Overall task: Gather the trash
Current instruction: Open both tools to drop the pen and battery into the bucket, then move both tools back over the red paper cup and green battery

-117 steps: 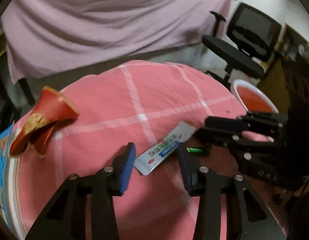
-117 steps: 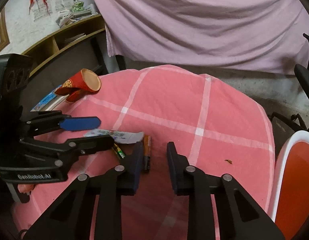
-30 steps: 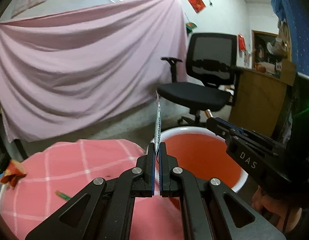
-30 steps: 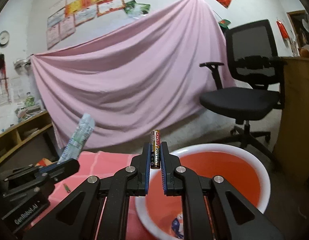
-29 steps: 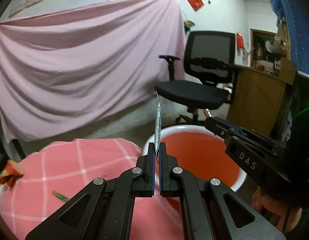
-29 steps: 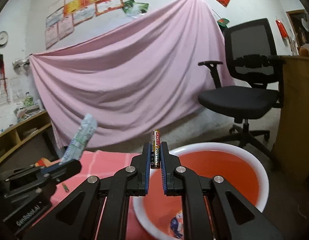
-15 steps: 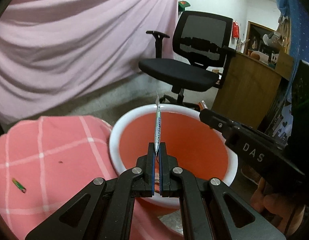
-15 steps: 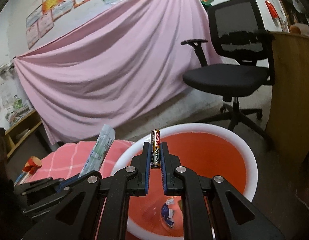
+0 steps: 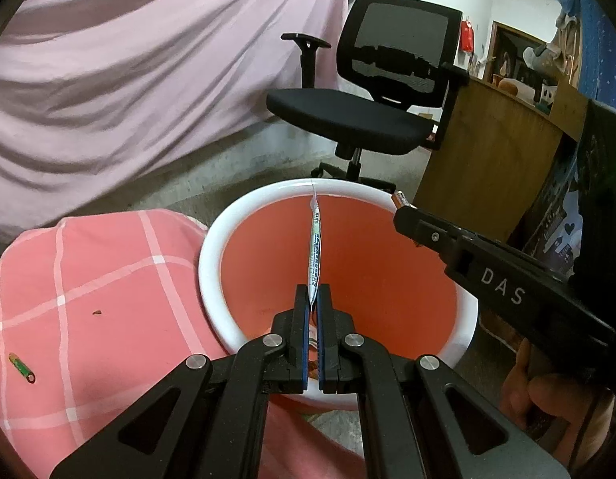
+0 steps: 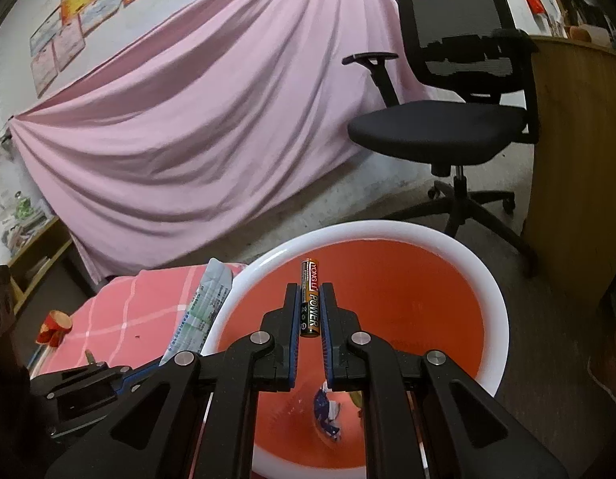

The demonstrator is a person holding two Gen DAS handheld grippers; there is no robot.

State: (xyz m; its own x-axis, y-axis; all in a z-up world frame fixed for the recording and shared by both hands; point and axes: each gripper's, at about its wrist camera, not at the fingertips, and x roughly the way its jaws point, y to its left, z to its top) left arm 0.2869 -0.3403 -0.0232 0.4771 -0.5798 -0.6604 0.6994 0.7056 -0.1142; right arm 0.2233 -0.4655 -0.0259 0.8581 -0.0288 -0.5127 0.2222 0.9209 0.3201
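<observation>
My left gripper (image 9: pixel 312 293) is shut on a flat white wrapper (image 9: pixel 315 251), held edge-on over the red bin with a white rim (image 9: pixel 212 239). My right gripper (image 10: pixel 310 291) is shut on a black and orange battery (image 10: pixel 310 303), upright over the same bin (image 10: pixel 495 303). The wrapper also shows in the right wrist view (image 10: pixel 200 311), at the bin's left rim. The right gripper shows in the left wrist view (image 9: pixel 403 209), at the bin's right rim, with the battery tip (image 9: pixel 399 199) above it. Scraps of trash (image 10: pixel 328 409) lie in the bin's bottom.
The round table with a pink checked cloth (image 9: pixel 88 279) is left of the bin; a green battery (image 9: pixel 20 367) lies on it. A red paper cup (image 10: pixel 54 325) lies at the table's far side. A black office chair (image 9: pixel 372 111), a wooden desk (image 9: pixel 487 159) and a pink drape (image 9: pixel 148 60) stand behind.
Both grippers took the wrapper and the battery from the table and carried them right. In the last second they have tilted down and come closer over the bin.
</observation>
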